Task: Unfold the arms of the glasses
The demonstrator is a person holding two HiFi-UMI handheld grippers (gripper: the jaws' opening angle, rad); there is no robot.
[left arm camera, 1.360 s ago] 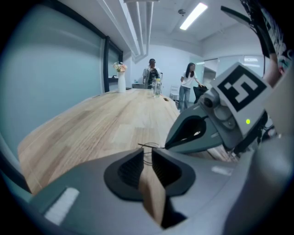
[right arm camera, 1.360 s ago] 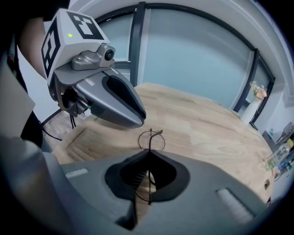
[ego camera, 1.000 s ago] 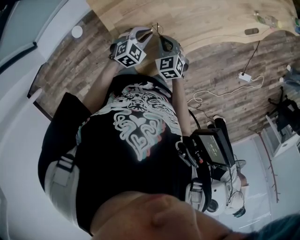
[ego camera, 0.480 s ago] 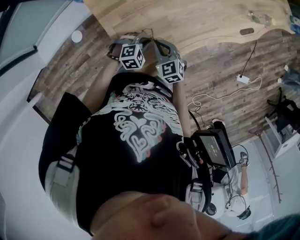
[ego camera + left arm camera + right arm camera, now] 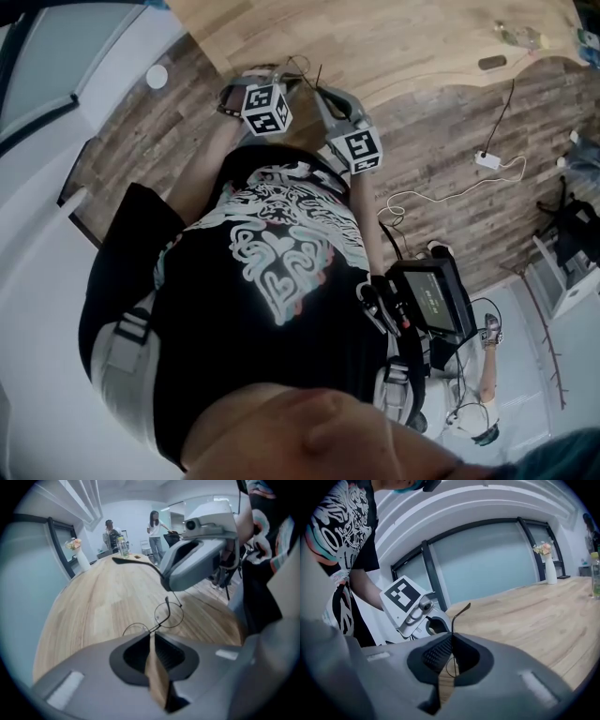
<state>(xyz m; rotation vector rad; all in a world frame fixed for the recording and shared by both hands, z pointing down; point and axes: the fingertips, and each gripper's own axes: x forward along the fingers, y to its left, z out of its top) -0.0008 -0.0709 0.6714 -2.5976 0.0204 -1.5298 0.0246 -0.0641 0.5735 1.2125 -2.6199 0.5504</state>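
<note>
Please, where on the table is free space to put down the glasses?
The wide bare wood of the table between the glasses and the far vase is free. It is crowded at the far end, by vase and bottle, and beside the right tool.

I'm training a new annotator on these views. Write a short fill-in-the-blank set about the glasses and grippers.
The left gripper is ____ on the wire front of the glasses.
The right gripper pinches one ____ of them.
Their lenses are ____ in shape.
The table is made of ____.
Missing words: shut; arm; round; wood.
</note>
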